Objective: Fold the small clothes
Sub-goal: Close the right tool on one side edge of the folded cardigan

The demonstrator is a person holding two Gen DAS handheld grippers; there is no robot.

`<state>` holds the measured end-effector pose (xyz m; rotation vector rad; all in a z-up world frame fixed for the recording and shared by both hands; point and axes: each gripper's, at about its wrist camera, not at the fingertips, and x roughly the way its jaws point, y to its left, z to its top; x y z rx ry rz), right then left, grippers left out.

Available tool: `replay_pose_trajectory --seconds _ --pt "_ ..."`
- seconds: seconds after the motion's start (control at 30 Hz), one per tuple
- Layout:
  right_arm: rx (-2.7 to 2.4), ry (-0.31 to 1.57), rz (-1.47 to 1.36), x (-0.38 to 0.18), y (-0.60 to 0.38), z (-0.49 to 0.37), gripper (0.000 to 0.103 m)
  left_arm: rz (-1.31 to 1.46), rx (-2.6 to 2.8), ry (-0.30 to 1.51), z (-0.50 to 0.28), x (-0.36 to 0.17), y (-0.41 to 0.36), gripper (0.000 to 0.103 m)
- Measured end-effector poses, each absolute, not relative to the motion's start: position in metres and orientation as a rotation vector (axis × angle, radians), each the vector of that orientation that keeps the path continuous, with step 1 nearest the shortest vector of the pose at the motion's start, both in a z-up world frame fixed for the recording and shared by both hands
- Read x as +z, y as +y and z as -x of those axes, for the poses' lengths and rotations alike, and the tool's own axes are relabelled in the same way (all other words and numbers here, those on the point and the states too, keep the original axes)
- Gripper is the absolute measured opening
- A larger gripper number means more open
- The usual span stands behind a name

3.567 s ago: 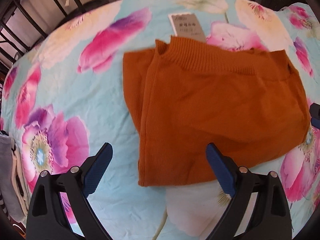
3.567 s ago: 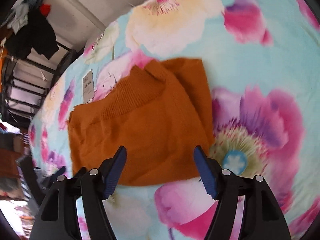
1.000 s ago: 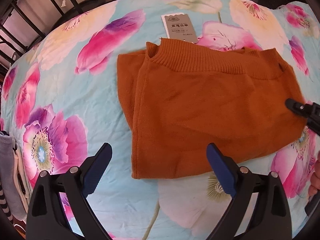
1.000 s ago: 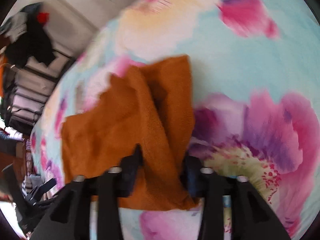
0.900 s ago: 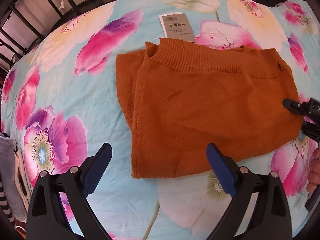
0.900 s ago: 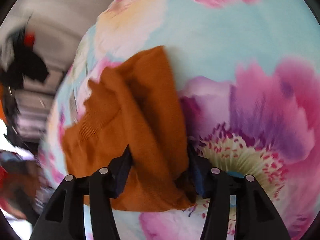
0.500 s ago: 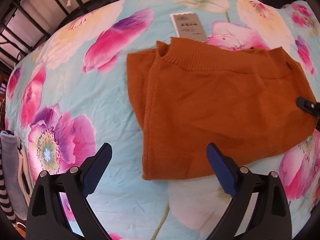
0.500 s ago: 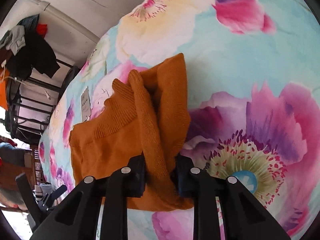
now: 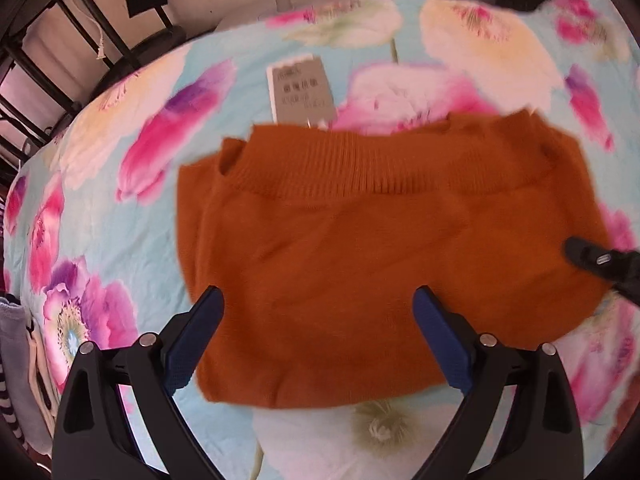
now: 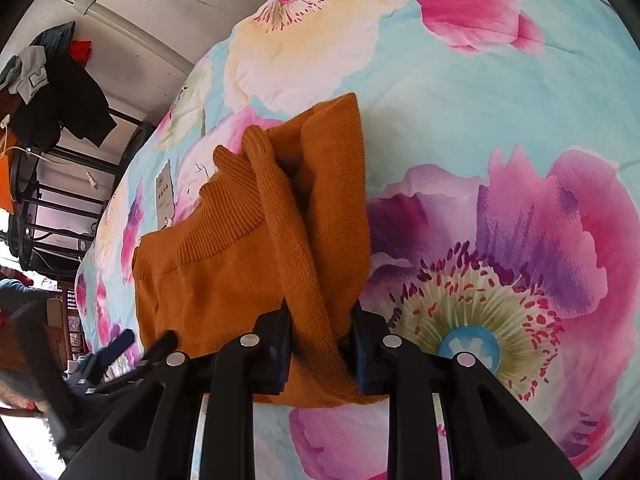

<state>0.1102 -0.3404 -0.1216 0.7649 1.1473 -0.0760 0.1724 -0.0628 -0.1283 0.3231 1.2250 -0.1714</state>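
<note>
- Two claws are working one rust-orange knitted sweater point(image 9: 384, 264), which is lying on the floral bedsheet point(image 9: 100, 216) in turquoise, pink and cream, well in from the bed's edges.
- Right claw point(image 10: 320, 350) is clamped on a bunched fold of the sweater's side, its jaws having just been closing with the knit between them; a ridge of fabric is standing up from the pads.
- Left claw point(image 9: 318, 334) is hanging over the sweater's near hem with its blue pads point(image 9: 200, 330) apart and nothing between them.
- Grey paper hang tag point(image 9: 302, 92) is lying on the sheet beyond the ribbed collar point(image 9: 360, 168), touching it.
- Judging the step as a sideways fold, the right claw should be carrying its edge across low and level, so the knit is not dragging the lower layer.
- Left claw would do well pinning or gripping the near hem, keeping the crease straight.
- Slack knit is likely sagging, so both edges need matching.
</note>
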Motion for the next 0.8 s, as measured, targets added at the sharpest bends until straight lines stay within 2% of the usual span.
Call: replay_pose_trajectory --seconds 0.13,0.4,0.57,0.7,0.77,0.8 --pt "-0.085 1.162 -0.763 -0.125 -0.338 -0.111 0.025 -0.314 -0.124 1.243 -0.177 -0.16 -0.062 0.099" --pt "-0.109 1.171 -0.777 -0.131 -0.341 -0.111 0.033 -0.207 -0.14 1.183 -0.221 -0.124 -0.067 0.098" --pt "-0.127 1.171 -0.799 -0.136 -0.344 -0.112 0.042 -0.233 -0.142 1.243 -0.229 -0.164 -0.068 0.099" --pt "-0.152 1.171 -0.821 -0.141 -0.343 -0.114 0.047 -0.245 -0.134 1.211 -0.22 -0.155 -0.076 0.098" --pt "-0.161 1.169 -0.807 -0.138 -0.341 -0.115 0.045 -0.204 -0.149 1.198 -0.219 -0.143 -0.072 0.098" --pt "-0.165 1.164 -0.795 -0.135 -0.339 -0.115 0.038 -0.183 -0.15 1.188 -0.218 -0.138 -0.07 0.098"
